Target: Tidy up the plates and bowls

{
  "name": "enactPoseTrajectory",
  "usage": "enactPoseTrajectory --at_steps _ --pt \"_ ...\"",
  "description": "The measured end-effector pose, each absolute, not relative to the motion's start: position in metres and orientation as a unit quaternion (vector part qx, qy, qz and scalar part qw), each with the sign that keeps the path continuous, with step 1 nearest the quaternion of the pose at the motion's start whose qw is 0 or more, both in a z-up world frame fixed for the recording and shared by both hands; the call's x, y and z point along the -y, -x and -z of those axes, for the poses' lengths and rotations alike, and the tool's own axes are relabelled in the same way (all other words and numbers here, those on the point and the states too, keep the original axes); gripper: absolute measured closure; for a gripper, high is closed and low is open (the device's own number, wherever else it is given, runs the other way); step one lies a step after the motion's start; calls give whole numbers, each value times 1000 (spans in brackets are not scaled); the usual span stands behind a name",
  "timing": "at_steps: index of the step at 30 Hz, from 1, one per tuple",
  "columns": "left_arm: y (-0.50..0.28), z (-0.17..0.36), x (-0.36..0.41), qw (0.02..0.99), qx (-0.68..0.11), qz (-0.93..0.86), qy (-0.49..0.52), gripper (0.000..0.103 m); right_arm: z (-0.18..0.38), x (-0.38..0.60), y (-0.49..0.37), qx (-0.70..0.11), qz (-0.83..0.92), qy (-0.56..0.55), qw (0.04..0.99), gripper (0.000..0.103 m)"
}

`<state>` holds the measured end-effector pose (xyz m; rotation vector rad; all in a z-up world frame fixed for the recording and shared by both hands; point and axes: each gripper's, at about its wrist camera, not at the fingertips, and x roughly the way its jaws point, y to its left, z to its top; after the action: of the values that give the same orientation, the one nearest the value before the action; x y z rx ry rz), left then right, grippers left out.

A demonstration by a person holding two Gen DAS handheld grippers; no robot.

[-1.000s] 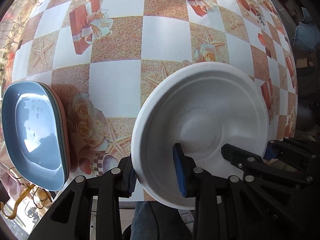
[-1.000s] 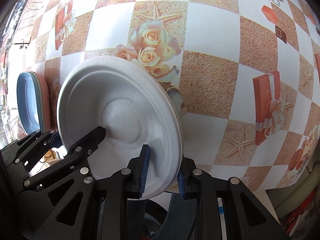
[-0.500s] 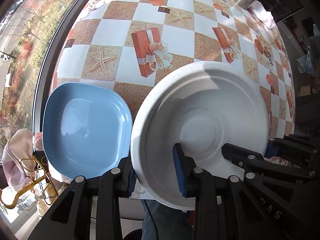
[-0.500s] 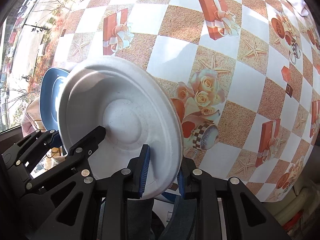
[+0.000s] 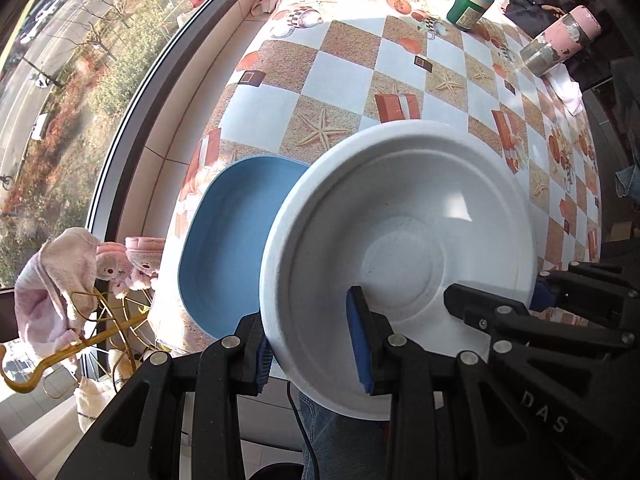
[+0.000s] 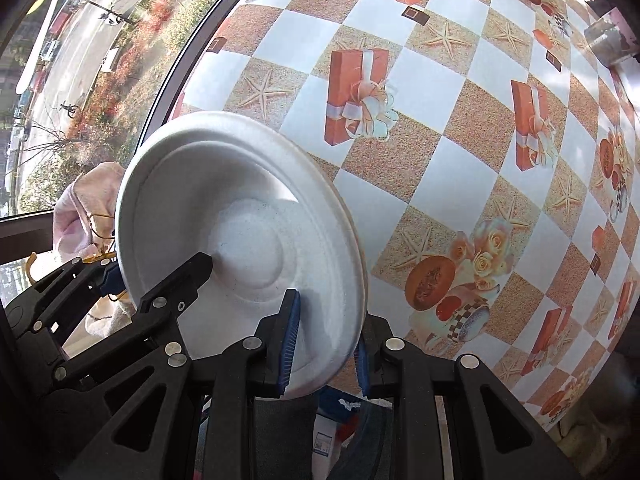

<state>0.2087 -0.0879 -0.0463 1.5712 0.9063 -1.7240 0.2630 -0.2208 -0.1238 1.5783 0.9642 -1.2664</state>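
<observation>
Plates first: I carry the white plate above the table, left hand-held gripper and right hand-held gripper each clamped on its rim, and next, I judge, I must lower it onto the blue plate.

— Surface type?
— Table with checkered cloth, sunlit, set against a dark-framed window.
— Exterior view?
— Street, trees, parked cars below.
</observation>
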Motion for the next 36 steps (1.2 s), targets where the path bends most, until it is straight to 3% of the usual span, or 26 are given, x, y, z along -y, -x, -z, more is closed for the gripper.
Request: enactPoseTrajectory --at_steps 19,21,25,26,28,32,36 --pt "-264 70 119 361 -380 608 -596 68 174 265 -324 -419 460 -620 477 76" --pt "-265 74 119 366 -375 603 -601 64 181 270 -326 -420 458 -622 477 76" --pt "-267 75 119 387 -348 595 -613 42 184 275 -334 -422 466 -616 474 74" --pt "-269 75 120 391 -346 593 -613 39 183 276 -334 -428 469 -612 471 69" --pt "-273 74 123 394 -354 594 -606 26 182 276 -328 -439 483 -597 465 48" --pt "-273 69 127 395 -358 601 -596 20 168 268 -309 -415 500 -601 466 2" --pt "-269 64 132 401 -343 610 -591 0 158 258 -301 -393 511 -607 464 1"
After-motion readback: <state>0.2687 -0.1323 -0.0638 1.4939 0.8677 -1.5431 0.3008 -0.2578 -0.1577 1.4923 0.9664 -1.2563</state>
